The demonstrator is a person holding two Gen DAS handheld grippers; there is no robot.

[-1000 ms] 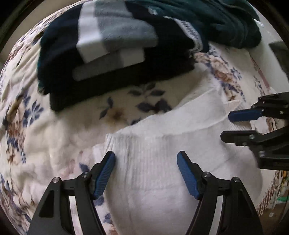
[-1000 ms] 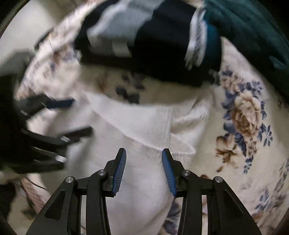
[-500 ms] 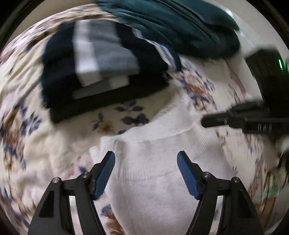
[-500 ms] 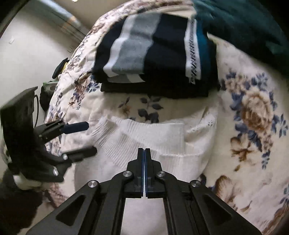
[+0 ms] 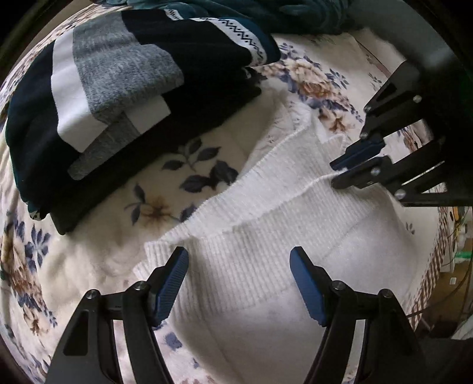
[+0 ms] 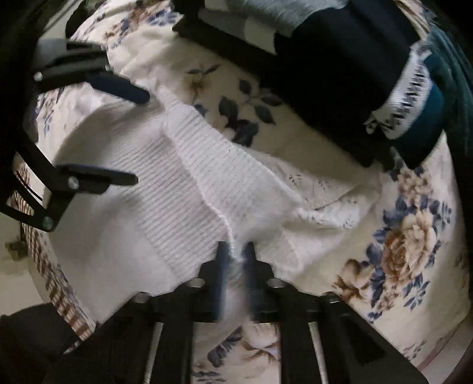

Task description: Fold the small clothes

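Observation:
A white ribbed knit garment point(image 5: 266, 236) lies partly folded on a floral blanket point(image 5: 97, 254). My left gripper point(image 5: 238, 257) hovers open over its near-left hem with nothing pinched; in the right wrist view the left gripper point(image 6: 139, 137) stands at the garment's point(image 6: 165, 183) left side. My right gripper point(image 6: 235, 251) points down with a raised ridge of the white knit squeezed between its pads, and its jaws are opening slightly. In the left wrist view the right gripper point(image 5: 334, 174) sits on the garment's folded edge at the right.
A stack of folded dark navy, grey and white clothes point(image 5: 118, 88) lies just beyond the white garment, also seen as the stack point(image 6: 340, 59). A teal garment point(image 5: 280, 14) is heaped behind it. The bed's edge point(image 5: 428, 265) drops off at the right, with floor beyond.
The right gripper went from half open to fully shut in the air, then came down onto the white knit and now has a ridge of it between its pads. Both views have rolled.

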